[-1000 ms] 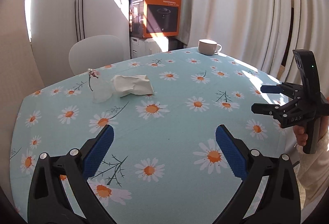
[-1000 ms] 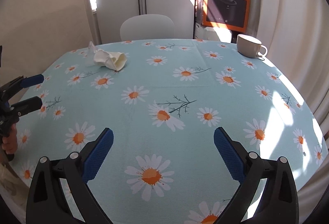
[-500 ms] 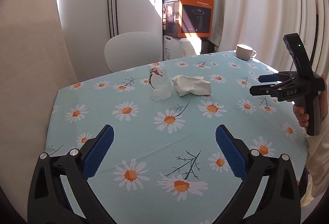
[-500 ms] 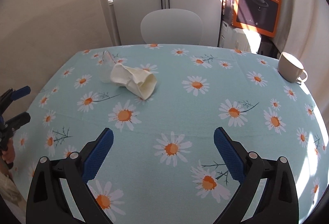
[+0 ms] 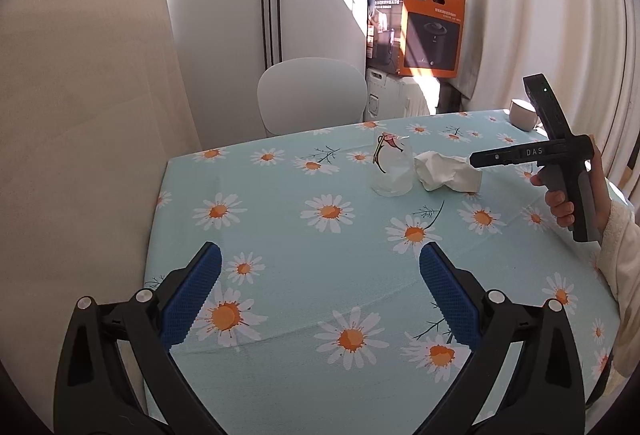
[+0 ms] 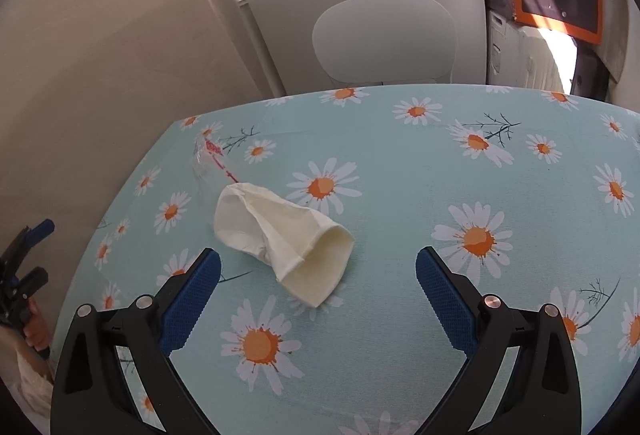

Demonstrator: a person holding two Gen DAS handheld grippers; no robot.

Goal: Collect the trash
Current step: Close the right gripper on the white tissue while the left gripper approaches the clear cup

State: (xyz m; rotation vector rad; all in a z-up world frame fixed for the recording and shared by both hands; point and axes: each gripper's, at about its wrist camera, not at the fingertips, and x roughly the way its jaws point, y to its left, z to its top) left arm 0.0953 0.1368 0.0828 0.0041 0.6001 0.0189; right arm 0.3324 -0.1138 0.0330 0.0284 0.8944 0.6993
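Right gripper (image 6: 318,275) jaws spread wide, nothing between them, hovering over the daisy tablecloth (image 6: 400,163). Crumpled white tissue (image 6: 276,235) lies on the cloth just ahead of the gap, toward 11 o'clock from the gripper midpoint, its open end nearest the fingers, not touching either blue pad. Clear plastic cup (image 6: 212,163) with red print sits just behind the tissue at about 10 o'clock; touching or just beside, cannot tell.

Left gripper (image 5: 320,283) also wide open and empty, held over the near part of the table. In the left wrist view the cup (image 5: 392,167) stands upright at 12–1 o'clock, well beyond the fingers, tissue (image 5: 444,175) just beside it on its right. Right gripper (image 5: 480,159) shows side-on at 2 o'clock, tip over the tissue's far end, a hand (image 5: 568,195) on its handle.

White mug (image 5: 522,113) at the far table edge, 2 o'clock. White chair (image 5: 312,95) behind the table at 12, orange box (image 5: 432,31) at 1 o'clock.
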